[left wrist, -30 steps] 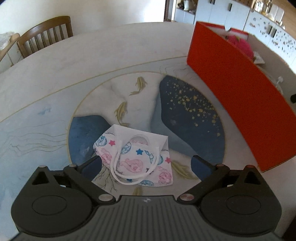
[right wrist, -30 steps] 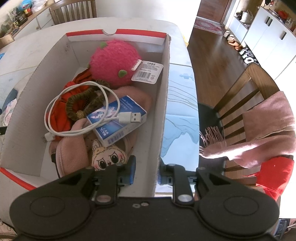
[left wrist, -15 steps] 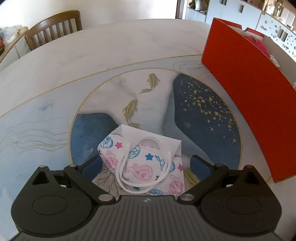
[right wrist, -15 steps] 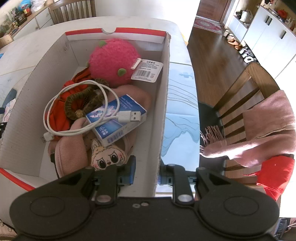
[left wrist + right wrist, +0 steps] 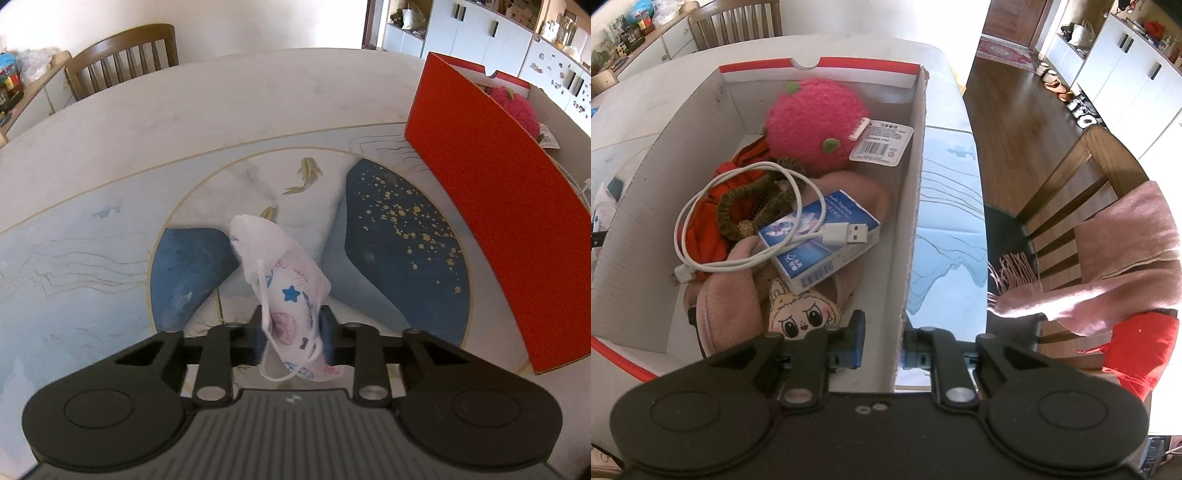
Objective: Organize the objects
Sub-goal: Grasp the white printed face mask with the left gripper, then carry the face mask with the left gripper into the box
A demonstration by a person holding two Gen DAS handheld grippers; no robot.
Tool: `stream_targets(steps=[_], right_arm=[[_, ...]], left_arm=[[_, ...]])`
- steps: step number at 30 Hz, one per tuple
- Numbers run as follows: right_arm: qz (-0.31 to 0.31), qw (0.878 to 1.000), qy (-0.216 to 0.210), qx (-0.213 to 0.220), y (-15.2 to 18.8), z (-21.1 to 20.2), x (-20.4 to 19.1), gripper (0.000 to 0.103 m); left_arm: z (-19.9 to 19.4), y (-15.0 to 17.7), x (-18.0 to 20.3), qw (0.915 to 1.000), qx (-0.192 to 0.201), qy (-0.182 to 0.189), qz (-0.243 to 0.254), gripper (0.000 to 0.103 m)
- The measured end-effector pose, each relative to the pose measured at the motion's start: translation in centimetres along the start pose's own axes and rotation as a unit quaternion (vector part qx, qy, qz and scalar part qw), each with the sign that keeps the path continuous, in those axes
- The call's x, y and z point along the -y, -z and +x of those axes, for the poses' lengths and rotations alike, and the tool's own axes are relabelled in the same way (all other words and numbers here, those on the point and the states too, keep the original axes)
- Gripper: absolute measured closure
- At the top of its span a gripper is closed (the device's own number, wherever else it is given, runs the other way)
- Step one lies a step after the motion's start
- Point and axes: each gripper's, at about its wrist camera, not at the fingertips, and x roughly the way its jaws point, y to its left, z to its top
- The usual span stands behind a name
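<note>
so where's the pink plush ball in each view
Left wrist view: the plush ball peeks over the red box wall at the upper right edge, mostly hidden.
Right wrist view: the plush ball lies in full sight at the far end of the box, upper centre-left, its tag on its right.
Shared landmark: the box, red outside, white inside.

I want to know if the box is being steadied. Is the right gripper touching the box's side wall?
Touching. The right wrist view shows the right gripper straddling the box's side wall, its jaws closing with both blue pads against the cardboard.
</note>
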Motion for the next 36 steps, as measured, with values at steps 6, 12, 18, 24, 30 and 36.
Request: stream_targets(steps=[6, 12, 18, 24, 30, 36], right_arm=[[0.004, 1.000, 0.007, 0.006, 0.1, 0.0, 0.3, 0.098], [0.002, 1.000, 0.003, 0.009, 0.1, 0.1, 0.5, 0.099], [0.001, 1.000, -0.003, 0.012, 0.2, 0.0, 0.7, 0.099], [-0.003, 1.000, -0.004, 0.014, 0.3, -0.1, 0.7, 0.099], [-0.002, 1.000, -0.008, 0.016, 0.4, -0.1, 0.8, 0.099], [-0.005, 1.000, -0.009, 0.018, 0.4, -0.1, 0.8, 0.099]], left_arm=[[-1.7, -0.1, 0.9, 0.9998, 0.004, 0.018, 0.001, 0.083], [-5.4, -1.4, 3.3, 0.9974, 0.028, 0.063, 0.018, 0.084], [-9.3, -3.8, 7.2, 0.9900, 0.063, 0.107, 0.067, 0.083], [-11.2, -6.2, 12.0, 0.9768, 0.083, 0.138, 0.142, 0.083], [-9.7, -7.9, 16.6, 0.9666, 0.072, 0.145, 0.199, 0.083], [-7.4, -8.6, 20.0, 0.9586, 0.051, 0.142, 0.241, 0.083]])
